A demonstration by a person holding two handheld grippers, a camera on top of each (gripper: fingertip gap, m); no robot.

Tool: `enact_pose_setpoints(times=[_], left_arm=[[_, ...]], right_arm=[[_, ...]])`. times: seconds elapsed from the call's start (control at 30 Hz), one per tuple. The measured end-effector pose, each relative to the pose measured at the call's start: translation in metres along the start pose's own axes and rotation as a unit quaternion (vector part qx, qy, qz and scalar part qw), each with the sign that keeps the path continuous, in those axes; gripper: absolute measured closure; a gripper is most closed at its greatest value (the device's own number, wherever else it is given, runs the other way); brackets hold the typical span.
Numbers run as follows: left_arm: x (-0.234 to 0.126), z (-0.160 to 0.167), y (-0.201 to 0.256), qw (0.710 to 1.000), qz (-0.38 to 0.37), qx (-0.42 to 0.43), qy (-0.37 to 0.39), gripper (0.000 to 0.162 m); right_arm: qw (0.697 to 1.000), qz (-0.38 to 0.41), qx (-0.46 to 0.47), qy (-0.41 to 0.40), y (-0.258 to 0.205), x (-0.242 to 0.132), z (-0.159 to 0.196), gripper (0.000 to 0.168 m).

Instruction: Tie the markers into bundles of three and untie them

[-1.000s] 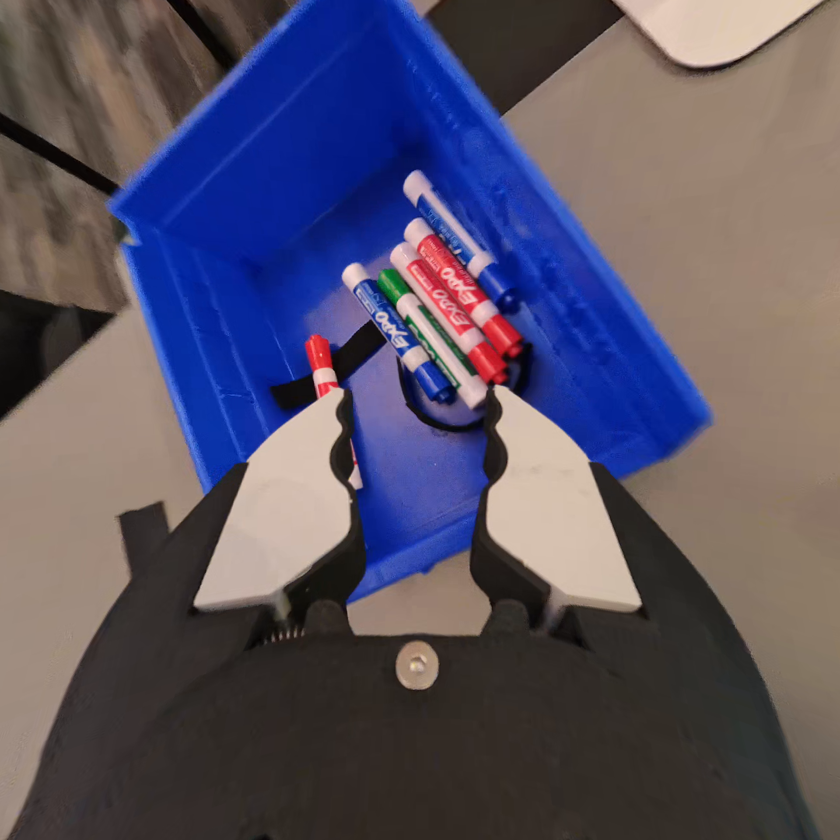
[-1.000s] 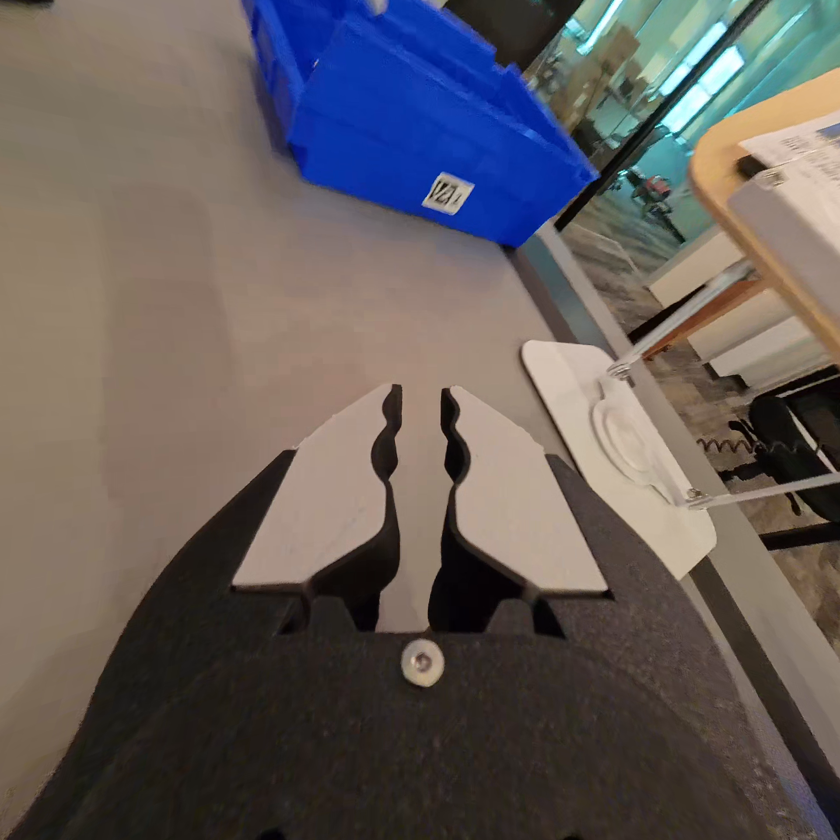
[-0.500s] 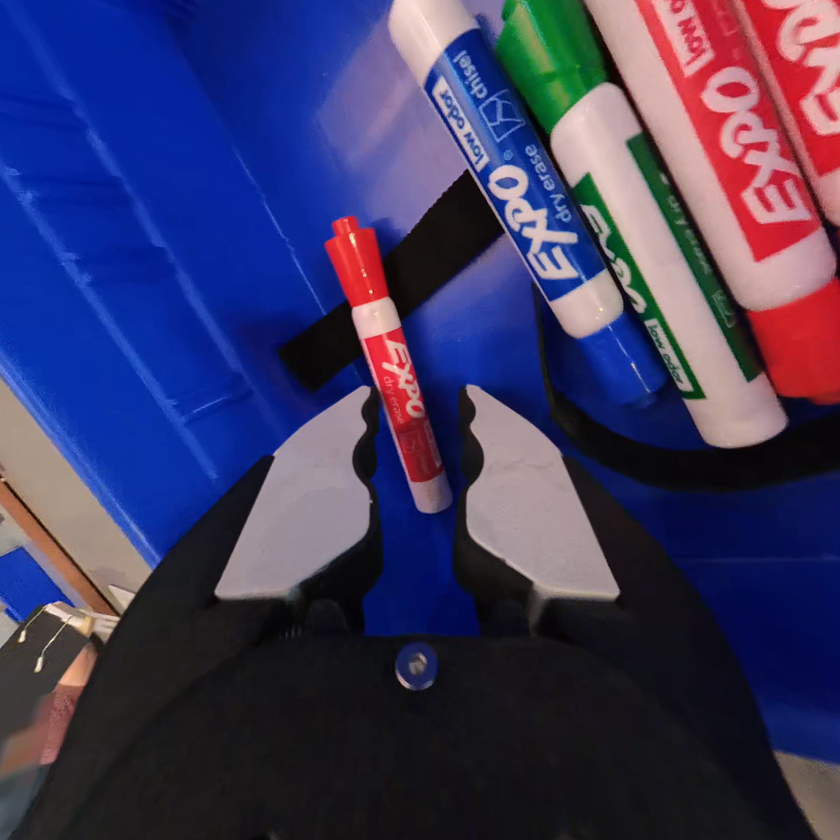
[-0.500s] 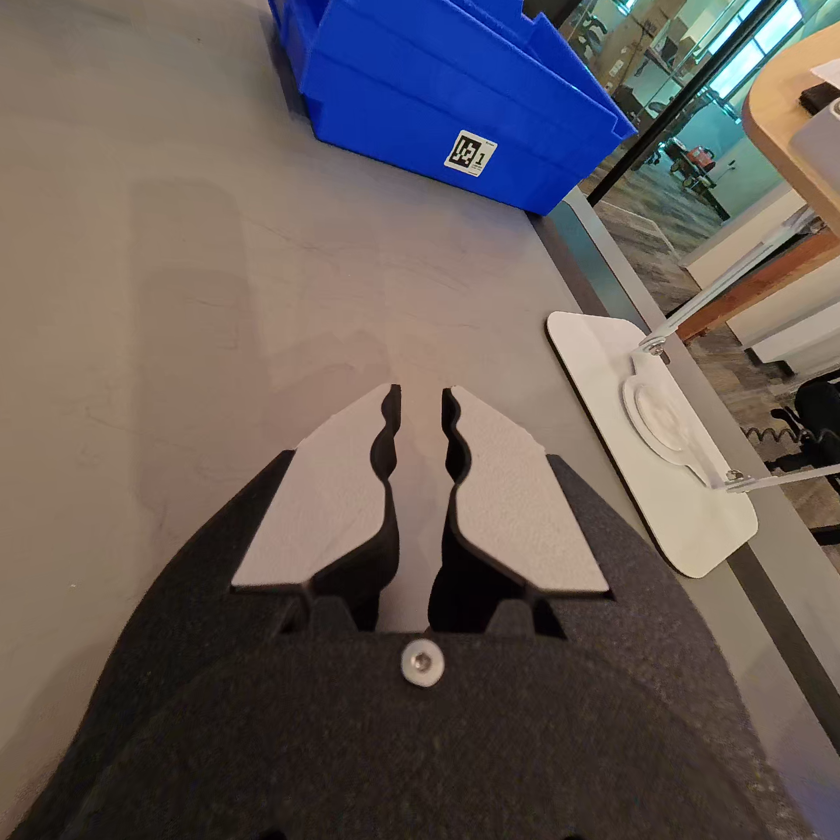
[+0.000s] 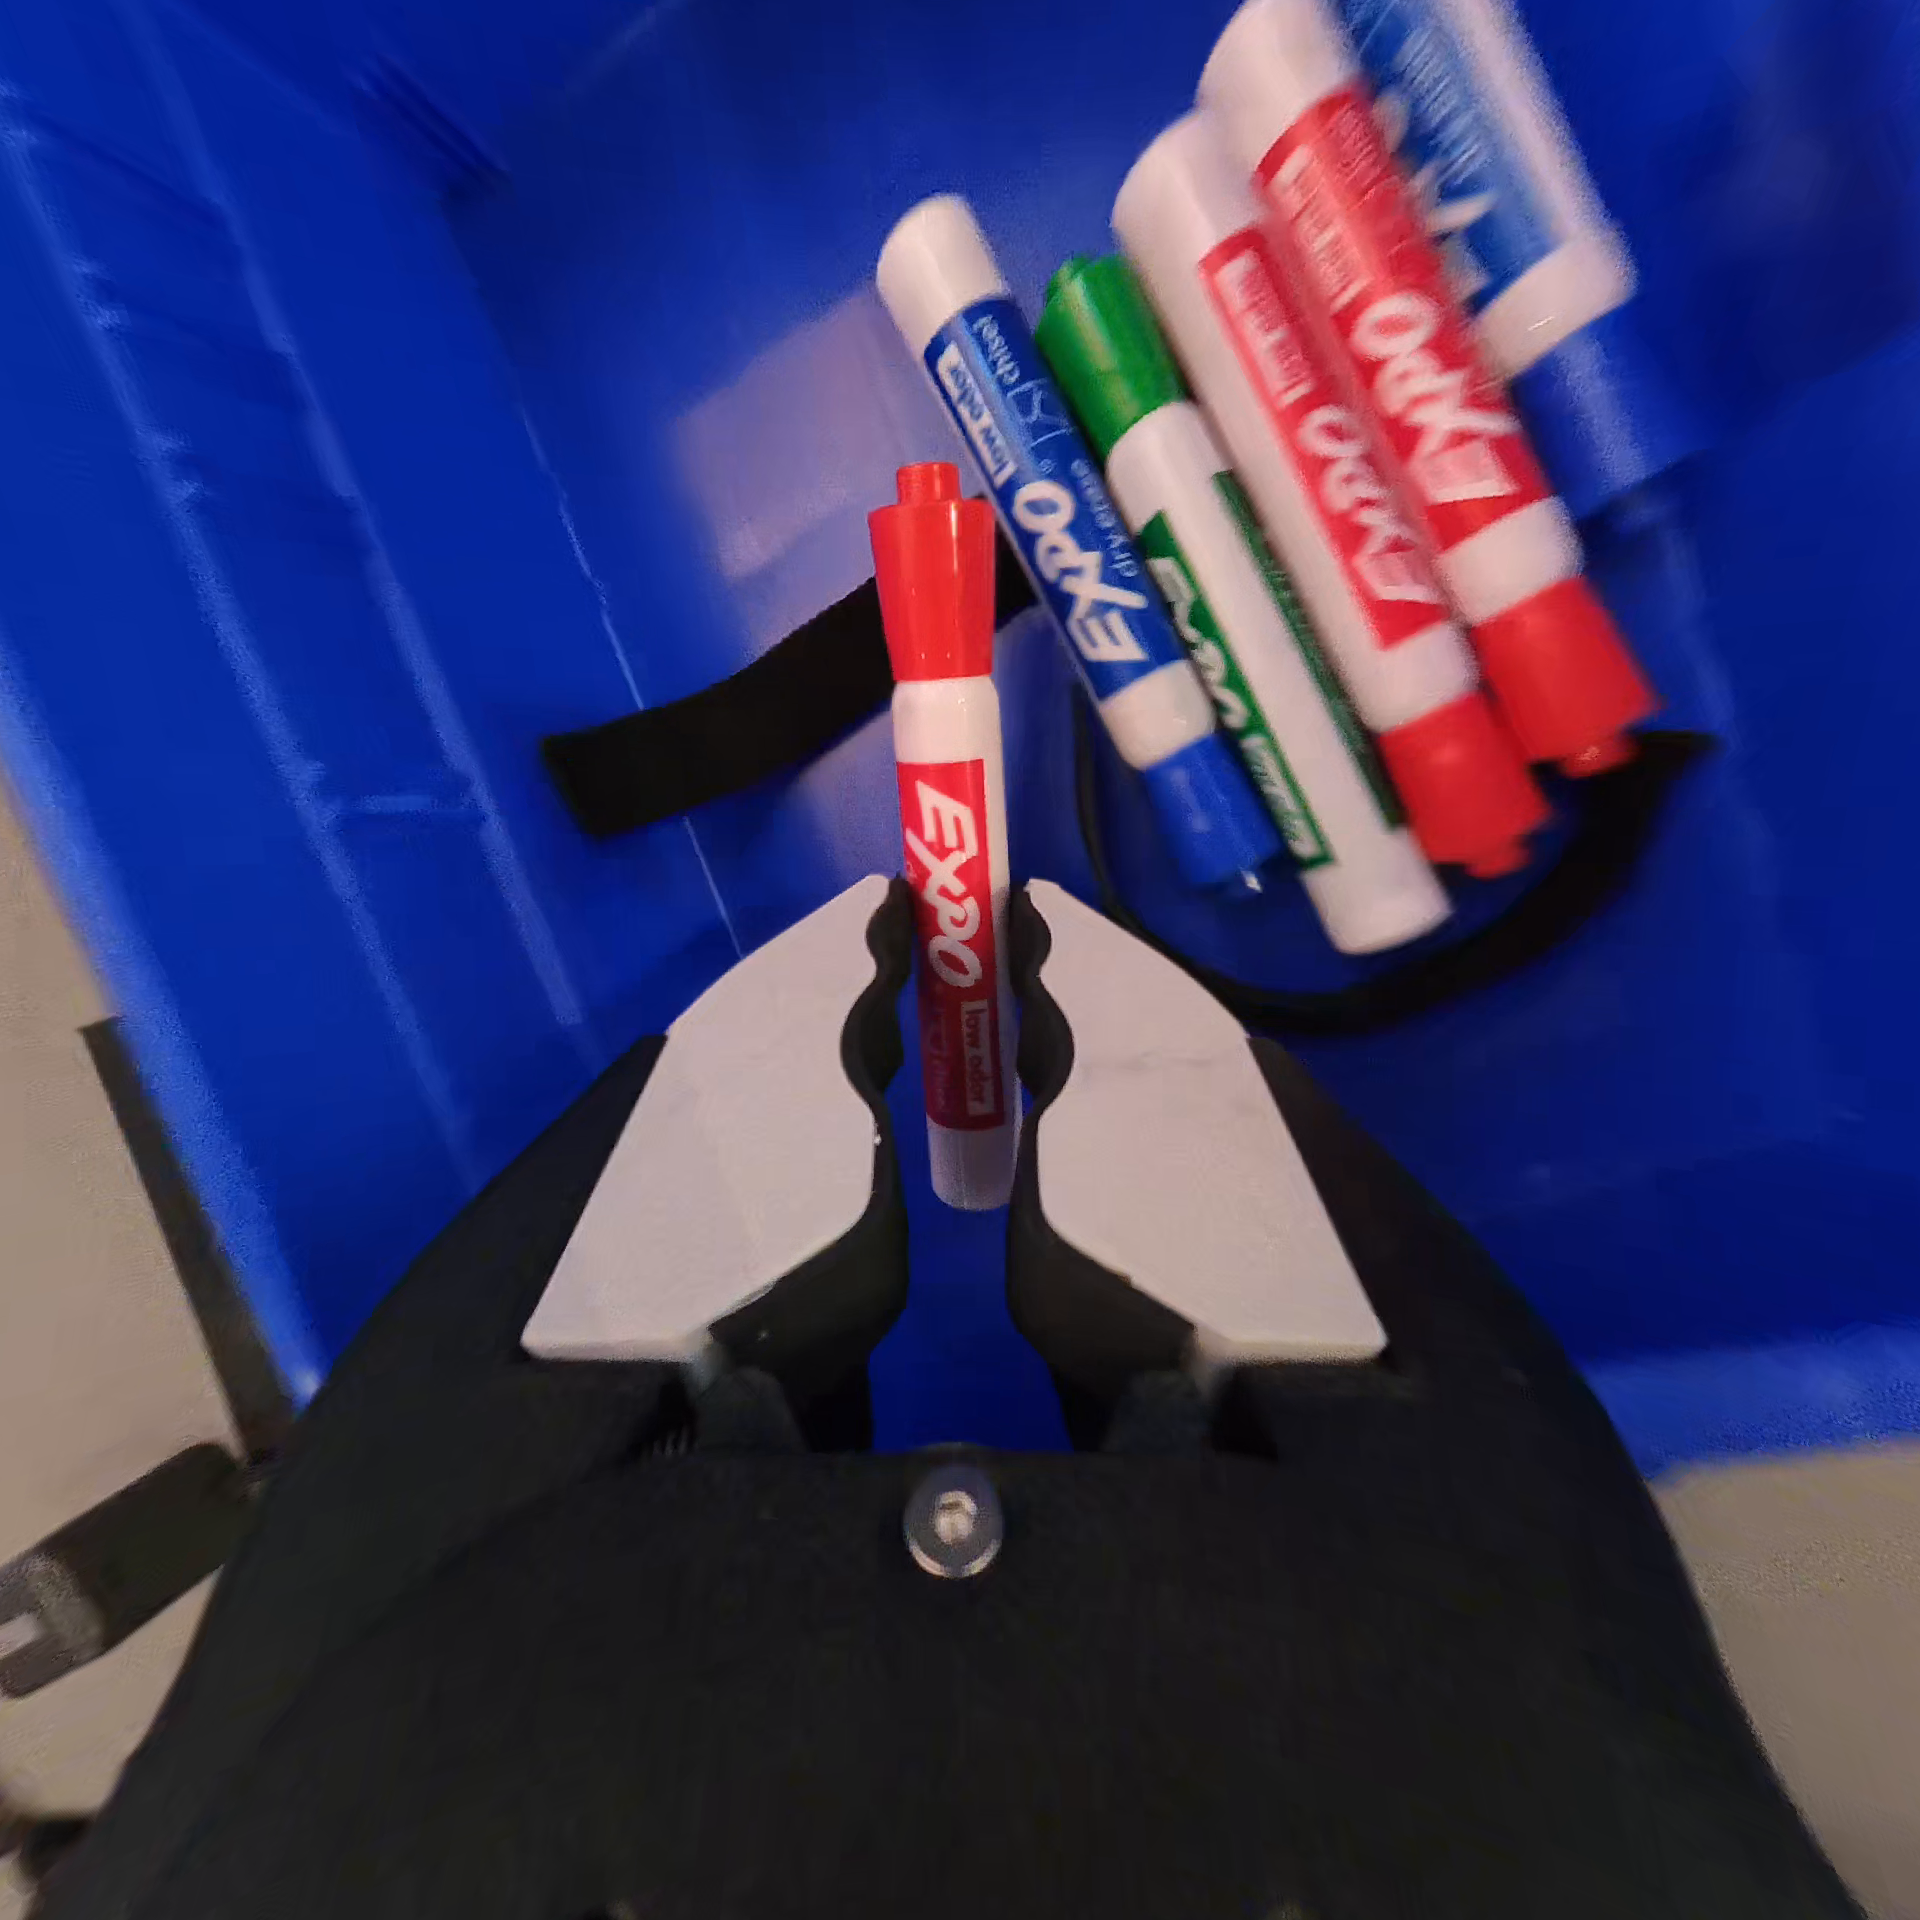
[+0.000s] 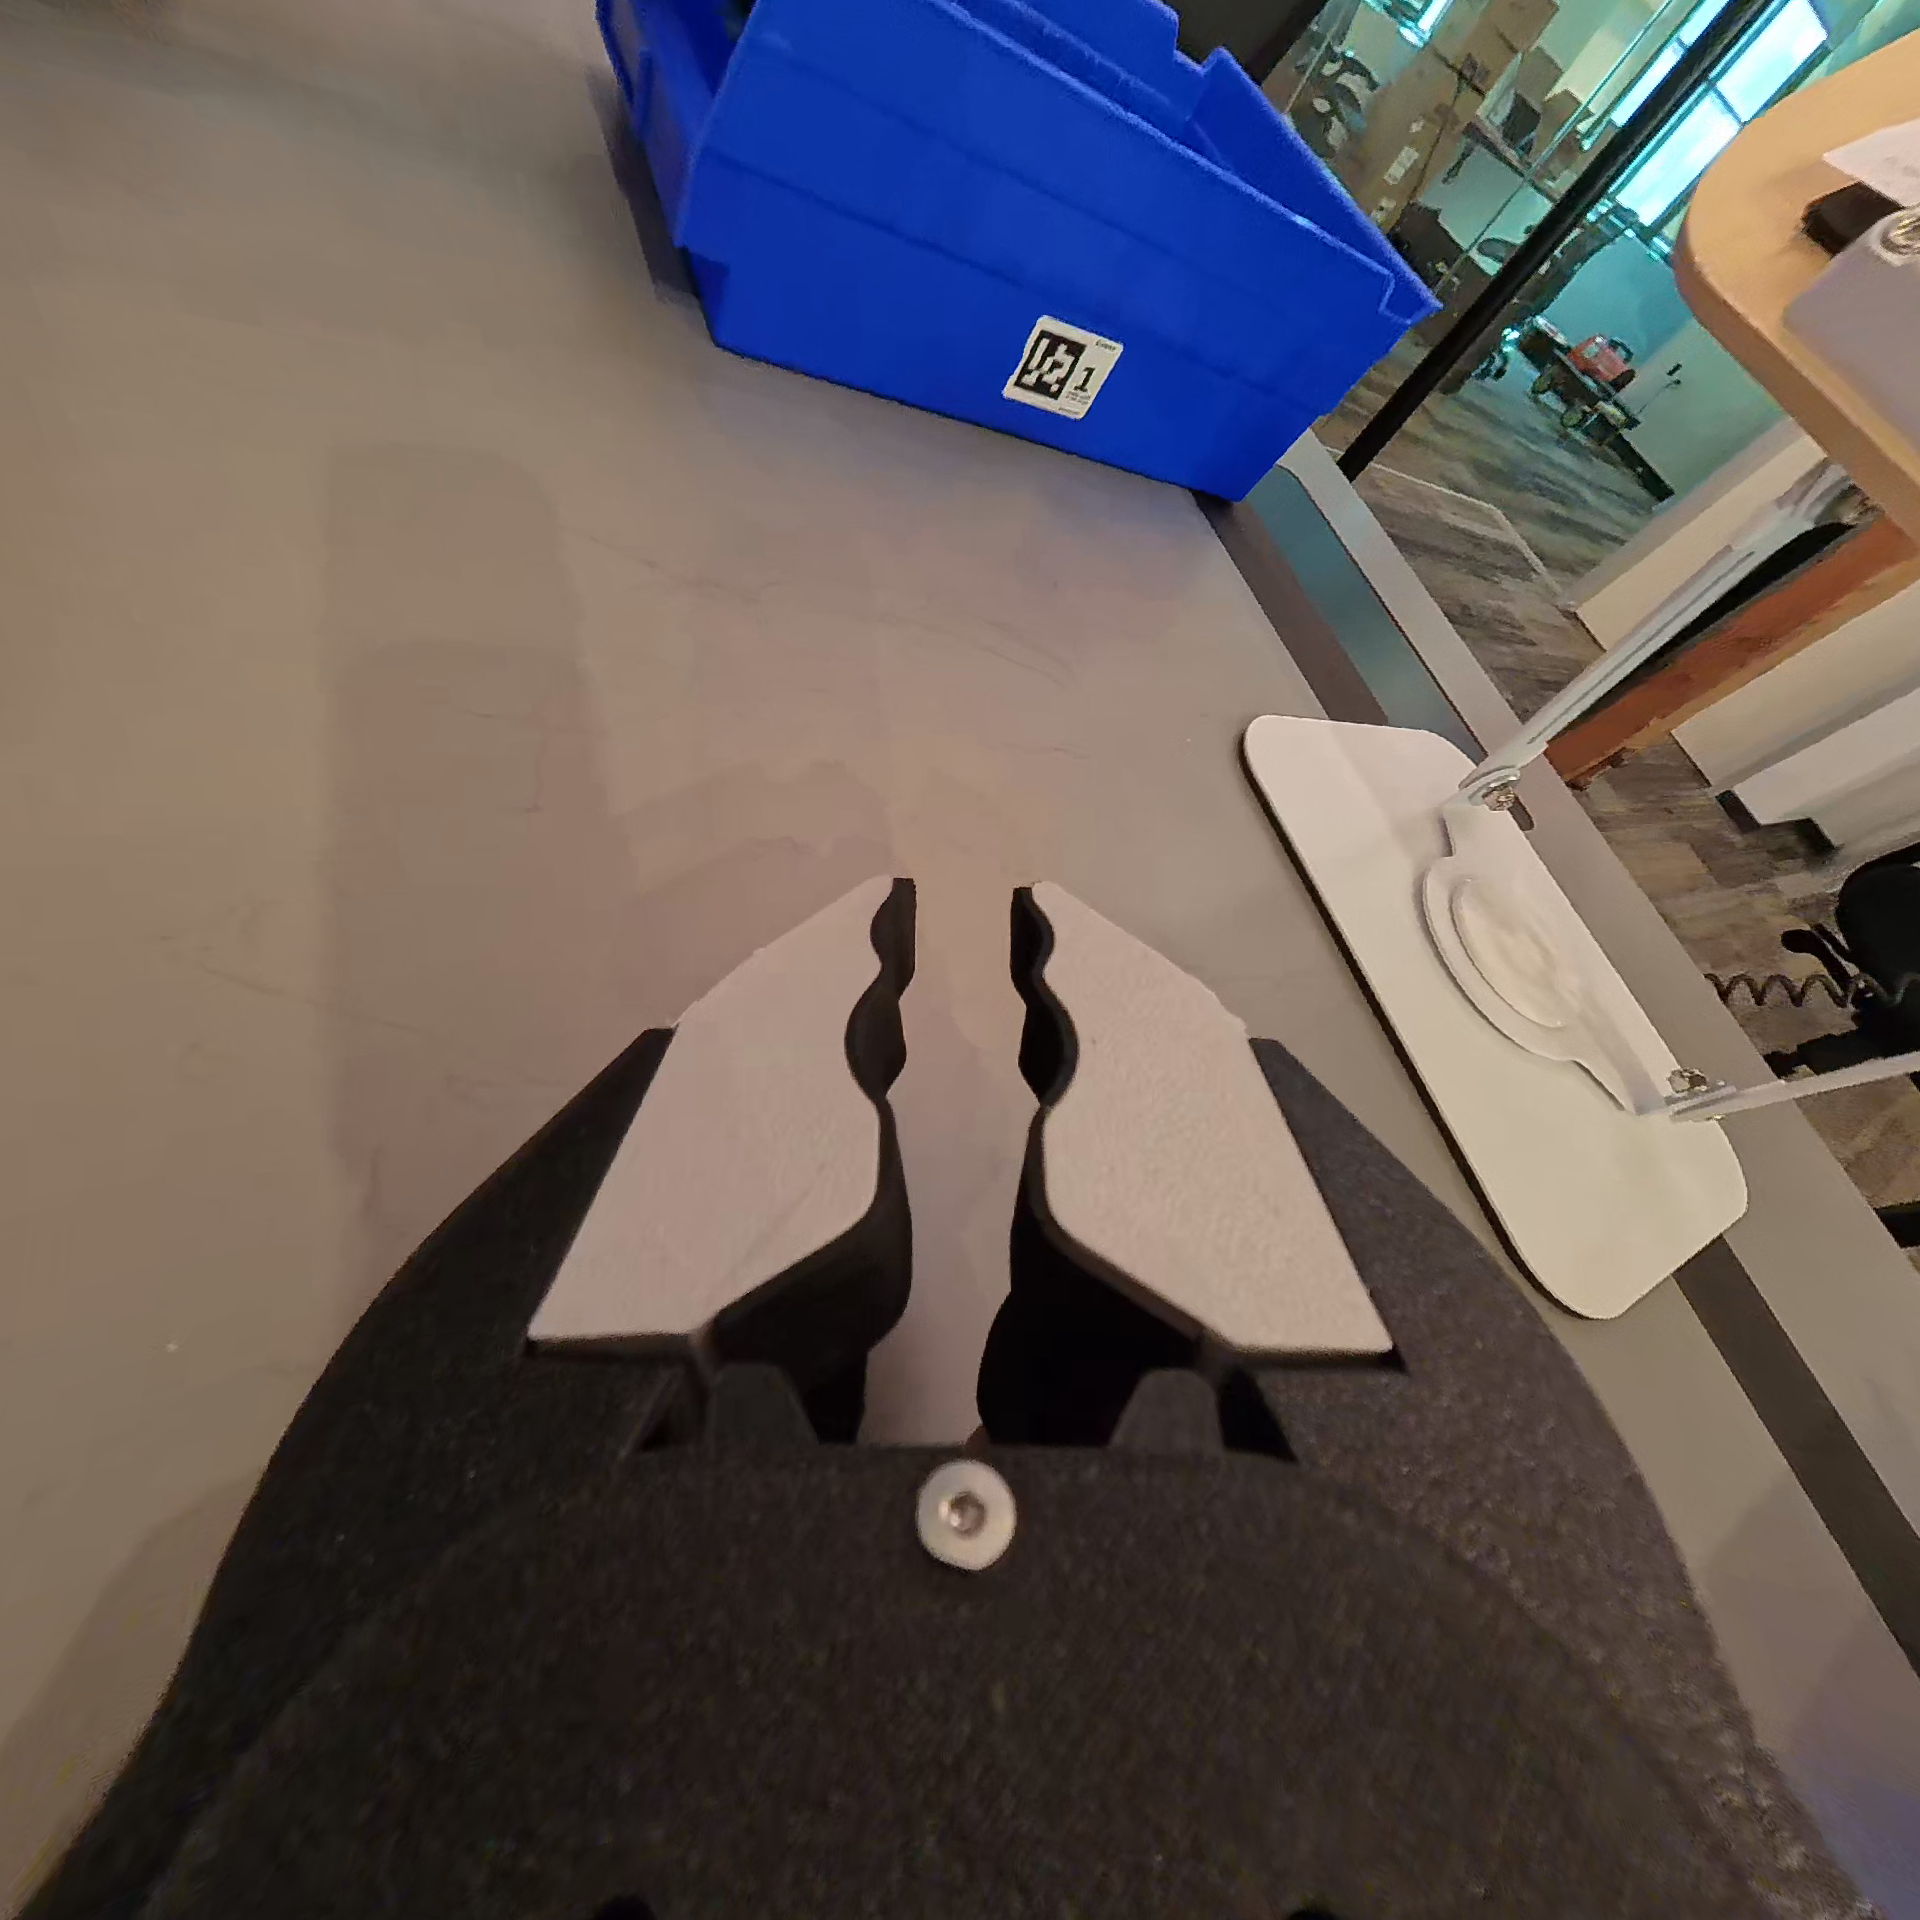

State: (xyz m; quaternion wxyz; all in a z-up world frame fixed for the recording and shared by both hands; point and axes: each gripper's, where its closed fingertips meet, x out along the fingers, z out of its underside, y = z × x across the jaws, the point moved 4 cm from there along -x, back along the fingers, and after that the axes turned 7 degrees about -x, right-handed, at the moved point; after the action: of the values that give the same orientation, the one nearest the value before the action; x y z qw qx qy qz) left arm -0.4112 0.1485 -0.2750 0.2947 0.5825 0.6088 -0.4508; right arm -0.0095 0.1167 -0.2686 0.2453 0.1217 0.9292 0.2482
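In the left wrist view my left gripper (image 5: pixel 961 894) is shut on a thin red marker (image 5: pixel 940 644), held lengthwise between the fingers, cap pointing away, lifted inside the blue bin (image 5: pixel 312 520). To its right several thicker markers lie side by side on the bin floor: a blue one (image 5: pixel 1039 520), a green one (image 5: pixel 1195 582), two red ones (image 5: pixel 1340 499) and another blue one (image 5: pixel 1507 208). A black strap (image 5: pixel 727 717) lies flat behind the held marker, and a black loop (image 5: pixel 1455 977) curves round the markers' near ends. My right gripper (image 6: pixel 963 894) is empty over the grey table (image 6: pixel 416 623), jaws a narrow gap apart.
In the right wrist view the blue bin (image 6: pixel 987 239) stands at the table's far side, with a white sticker on its wall. A white stand base (image 6: pixel 1455 987) with metal rods sits by the table's right edge (image 6: pixel 1403 644). A wooden desk (image 6: pixel 1766 260) stands beyond. The left gripper's tips are roughly 40 centimeters from the right gripper's.
My left gripper dropped into the bin, closed on the thin red marker and lifted it off the floor. My right gripper kept the same narrow gap and shifted slightly over the table.
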Motion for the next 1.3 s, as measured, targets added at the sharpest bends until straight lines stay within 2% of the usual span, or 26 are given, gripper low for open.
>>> enact_pose_setpoints(times=[0.03,0.1,0.17,0.23,0.3,0.43,0.53,0.63,0.7,0.9,1.0,1.17,1.27,1.3], left_arm=[[-0.015,0.000,0.005,0.999,0.014,-0.011,0.042,0.143],[-0.053,-0.001,0.023,0.987,0.058,-0.042,0.145,0.143],[-0.099,0.003,0.049,0.963,0.103,-0.032,0.246,0.143],[-0.137,0.011,0.081,0.936,0.154,-0.044,0.312,0.144],[-0.163,0.022,0.116,0.917,0.176,-0.011,0.357,0.144],[-0.197,0.055,0.174,0.904,0.200,0.015,0.378,0.143],[-0.218,0.080,0.199,0.893,0.204,0.028,0.400,0.144],[-0.228,0.102,0.216,0.891,0.209,0.039,0.401,0.144],[-0.230,0.115,0.222,0.896,0.198,0.045,0.396,0.144],[-0.245,0.165,0.211,0.899,0.170,-0.004,0.404,0.143],[-0.258,0.207,0.197,0.902,0.133,-0.043,0.408,0.126],[-0.259,0.278,0.186,0.912,0.078,-0.131,0.380,0.100],[-0.261,0.303,0.189,0.900,0.093,-0.199,0.375,0.080],[-0.262,0.310,0.190,0.895,0.094,-0.217,0.379,0.079]], right_arm=[[1.000,0.003,0.005,0.008,0.002,-0.001,-0.002,0.151],[0.999,0.009,0.007,0.038,0.005,-0.006,-0.012,0.149],[0.996,0.008,0.012,0.089,0.009,-0.012,-0.038,0.149],[0.988,-0.027,0.046,0.143,0.007,-0.012,-0.072,0.146],[0.975,-0.078,0.092,0.187,0.004,-0.006,-0.108,0.139],[0.921,-0.210,0.189,0.267,-0.009,0.007,-0.169,0.125],[0.892,-0.274,0.225,0.281,-0.023,0.017,-0.193,0.123],[0.880,-0.316,0.202,0.291,-0.048,0.016,-0.211,0.127],[0.873,-0.338,0.178,0.302,-0.065,0.011,-0.223,0.147],[0.866,-0.382,0.120,0.300,-0.115,0.015,-0.258,0.150],[0.862,-0.404,0.077,0.296,-0.141,0.029,-0.270,0.150],[0.835,-0.465,0.025,0.295,-0.192,0.043,-0.284,0.150],[0.821,-0.493,0.007,0.289,-0.216,0.045,-0.290,0.150],[0.812,-0.506,0.003,0.292,-0.223,0.045,-0.291,0.150]])
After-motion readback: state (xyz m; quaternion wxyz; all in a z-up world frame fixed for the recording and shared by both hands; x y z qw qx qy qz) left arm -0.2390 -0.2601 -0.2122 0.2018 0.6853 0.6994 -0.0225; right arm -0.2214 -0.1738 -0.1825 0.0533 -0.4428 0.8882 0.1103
